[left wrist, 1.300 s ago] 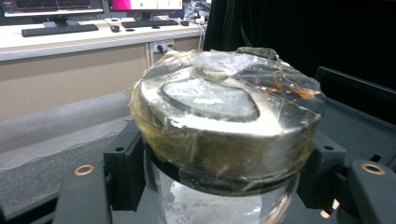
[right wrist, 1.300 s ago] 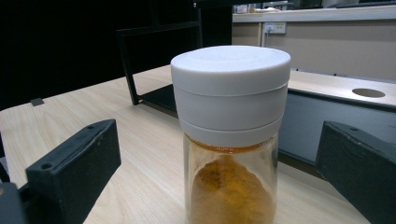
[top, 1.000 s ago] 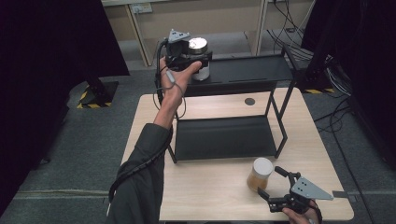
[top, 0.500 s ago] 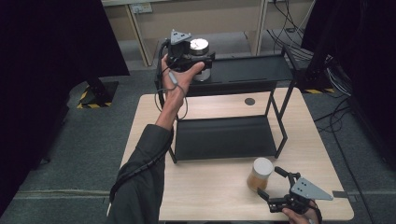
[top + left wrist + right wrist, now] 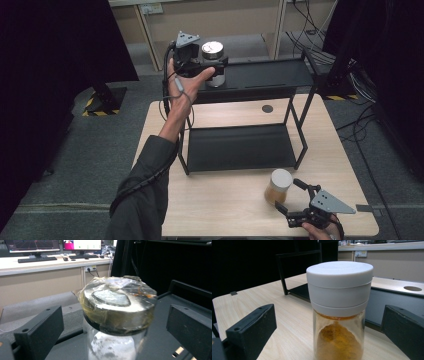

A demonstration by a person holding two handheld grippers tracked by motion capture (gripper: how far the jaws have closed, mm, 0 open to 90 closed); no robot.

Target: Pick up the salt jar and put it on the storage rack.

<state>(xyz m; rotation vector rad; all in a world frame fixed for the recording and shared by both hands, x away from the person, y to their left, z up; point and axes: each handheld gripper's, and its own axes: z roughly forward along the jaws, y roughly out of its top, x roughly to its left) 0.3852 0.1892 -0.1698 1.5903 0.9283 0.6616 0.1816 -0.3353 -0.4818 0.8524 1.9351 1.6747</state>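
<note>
A glass jar [image 5: 213, 50] with a silver, tape-wrapped lid [image 5: 117, 305] stands on the top shelf of a black rack [image 5: 270, 75]. My left gripper [image 5: 214, 67] reaches it from the left. Its jaws have just been opening and stand open [image 5: 115, 335], one on either side of the jar and clear of it. A second jar [image 5: 278, 186] with a white lid and orange powder [image 5: 339, 302] stands on the wooden table [image 5: 215, 210] near the front right. My right gripper [image 5: 286, 195] is open just behind that jar, with the jar between its jaws [image 5: 327, 335] and untouched.
The rack's lower shelf [image 5: 240, 147] lies bare over the middle of the table. A round hole [image 5: 267, 108] sits in the tabletop behind it. Desks with cables and monitors stand beyond the rack, and dark curtains hang at both sides.
The left gripper's jaws have spread apart from the silver-lidded jar, which stays on the top shelf. The right gripper and the orange jar have not moved.
</note>
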